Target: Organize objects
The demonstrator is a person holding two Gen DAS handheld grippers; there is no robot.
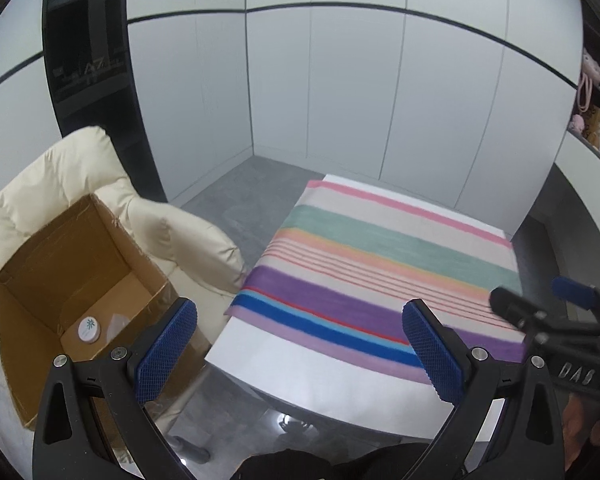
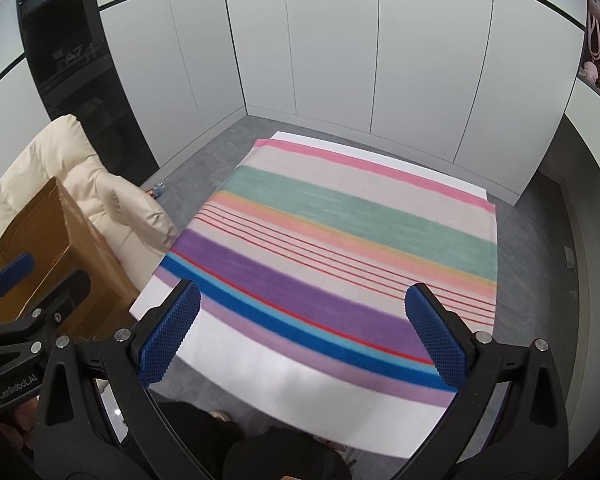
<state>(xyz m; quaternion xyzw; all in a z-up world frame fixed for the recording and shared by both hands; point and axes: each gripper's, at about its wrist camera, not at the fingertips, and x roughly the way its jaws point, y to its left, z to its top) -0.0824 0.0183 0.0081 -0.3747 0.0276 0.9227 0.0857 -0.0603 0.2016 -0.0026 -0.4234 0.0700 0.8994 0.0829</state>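
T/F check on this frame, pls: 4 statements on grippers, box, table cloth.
1. Both grippers are open and hold nothing. True: left gripper, right gripper.
2. The cardboard box sits on the table. False: it rests on the cream chair.
3. A white round lid lies inside the box. True.
4. The striped cloth is crumpled in a heap. False: it lies flat on the white table.

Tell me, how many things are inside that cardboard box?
1 clear: a round white lid on the floor of the box, near corner. Something pale beside it is unclear; the front wall may hide more.
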